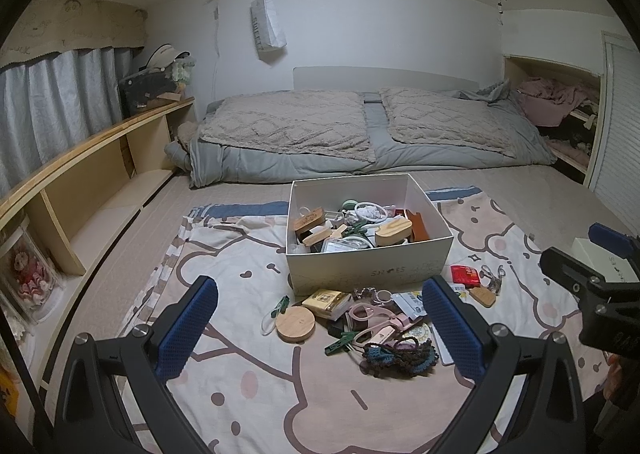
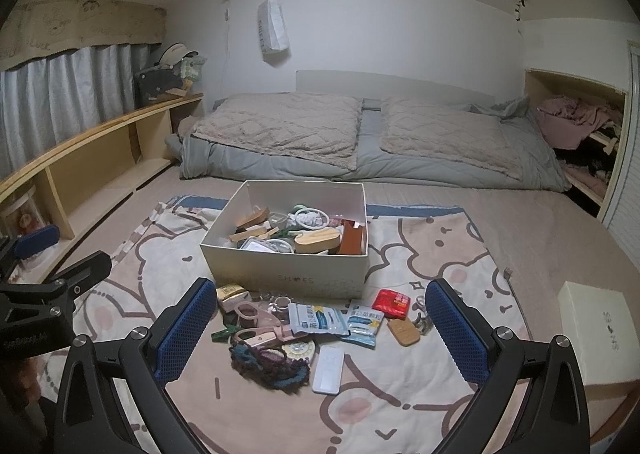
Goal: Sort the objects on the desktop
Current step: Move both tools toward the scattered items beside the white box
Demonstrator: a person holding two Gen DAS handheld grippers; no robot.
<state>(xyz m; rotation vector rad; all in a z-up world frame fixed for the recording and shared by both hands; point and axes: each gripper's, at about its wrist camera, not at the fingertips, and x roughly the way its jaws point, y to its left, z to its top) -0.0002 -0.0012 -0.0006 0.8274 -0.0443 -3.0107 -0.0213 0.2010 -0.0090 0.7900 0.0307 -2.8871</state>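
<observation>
Now left claw and right claw fully spread, holding nothing.

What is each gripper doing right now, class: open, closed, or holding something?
Left gripper: open, jaws wide, holding nothing.
Right gripper: open, jaws wide, holding nothing.

Clutter before box
</observation>
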